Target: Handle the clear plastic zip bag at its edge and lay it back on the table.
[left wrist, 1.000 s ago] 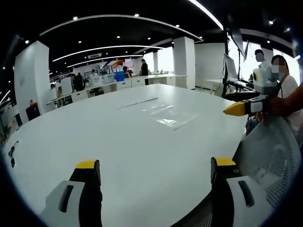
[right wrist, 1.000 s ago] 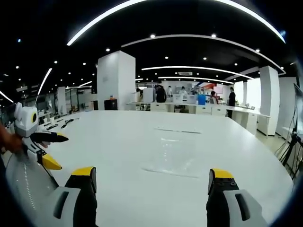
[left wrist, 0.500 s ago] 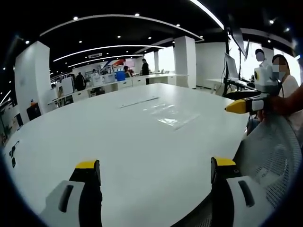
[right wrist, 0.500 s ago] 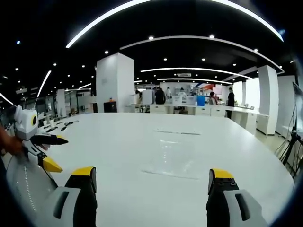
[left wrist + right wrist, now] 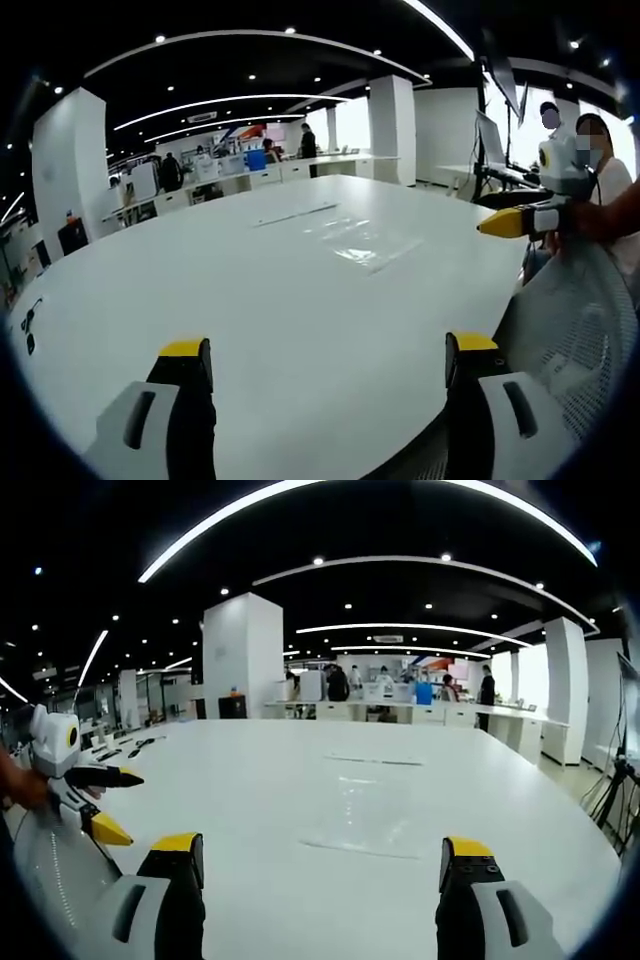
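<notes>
The clear plastic zip bag lies flat on the white table, far ahead of my left gripper, which stands open with nothing between its jaws. In the right gripper view the bag lies flat ahead of my right gripper, also open and holding nothing. The right gripper comes into the left gripper view at the far right, beyond the table's edge. At the left edge of the right gripper view the left gripper shows, held by a hand.
A white mesh chair back stands at the table's right edge. Two people sit or stand beyond it. Desks with people and white pillars fill the far room. Small dark items lie near the table's left edge.
The right gripper, seen in the left gripper view, has risen slightly. The bag has not moved.
</notes>
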